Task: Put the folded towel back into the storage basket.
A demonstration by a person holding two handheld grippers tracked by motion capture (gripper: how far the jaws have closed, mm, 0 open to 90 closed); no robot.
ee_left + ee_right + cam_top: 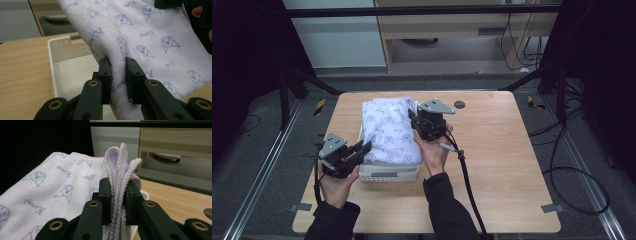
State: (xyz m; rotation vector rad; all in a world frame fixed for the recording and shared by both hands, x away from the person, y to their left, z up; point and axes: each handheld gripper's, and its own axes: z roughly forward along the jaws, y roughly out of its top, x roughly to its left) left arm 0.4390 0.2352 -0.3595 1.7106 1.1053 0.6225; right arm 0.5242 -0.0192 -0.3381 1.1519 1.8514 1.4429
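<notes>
A pale lilac towel (389,130) printed with small blue cartoon faces lies folded over a white perforated basket (389,172) at the table's middle left. My left gripper (362,149) is shut on the towel's near left edge (117,75), its jaws pinching a fold of cloth above the basket wall (53,65). My right gripper (414,120) is shut on the far right corner, where stacked scalloped hems (119,182) stick up between its jaws. The towel's flat top (50,192) spreads left of that gripper.
The wooden table (497,150) has bare room to the right of the basket. A small dark round disc (459,104) lies near the far edge. A black cable (467,180) trails from the right gripper toward the near edge. A wooden cabinet (452,30) stands beyond the table.
</notes>
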